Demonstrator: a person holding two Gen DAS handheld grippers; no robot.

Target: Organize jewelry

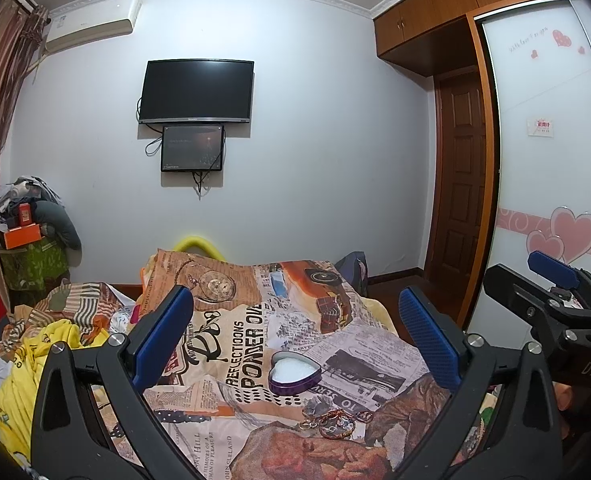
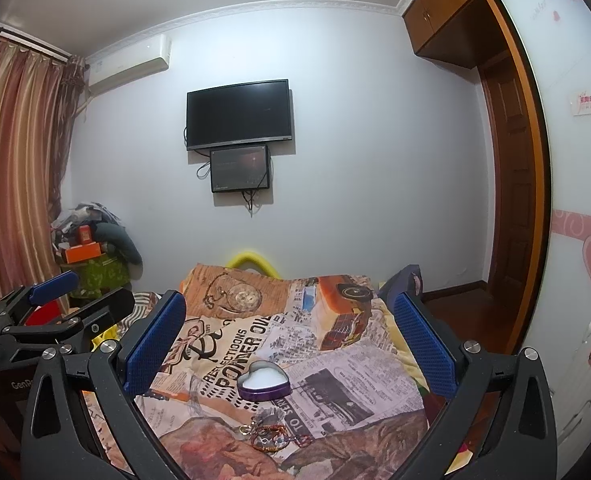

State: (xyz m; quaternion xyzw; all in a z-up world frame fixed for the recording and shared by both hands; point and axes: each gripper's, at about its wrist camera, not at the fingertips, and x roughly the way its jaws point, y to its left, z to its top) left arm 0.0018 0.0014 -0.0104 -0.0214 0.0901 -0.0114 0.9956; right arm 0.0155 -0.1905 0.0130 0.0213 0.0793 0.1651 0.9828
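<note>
A purple heart-shaped tin with a white lining lies open on the printed bedspread; it also shows in the right wrist view. A small pile of bracelets and rings lies just in front of the tin, also seen in the right wrist view. My left gripper is open and empty, held above and short of the tin. My right gripper is open and empty, likewise above the tin. Each gripper shows at the edge of the other's view: the right one, the left one.
A heap of yellow and striped clothes lies at the bed's left. A wardrobe with heart stickers stands on the right, a brown door beside it. A television hangs on the far wall. Boxes and bags are piled in the left corner.
</note>
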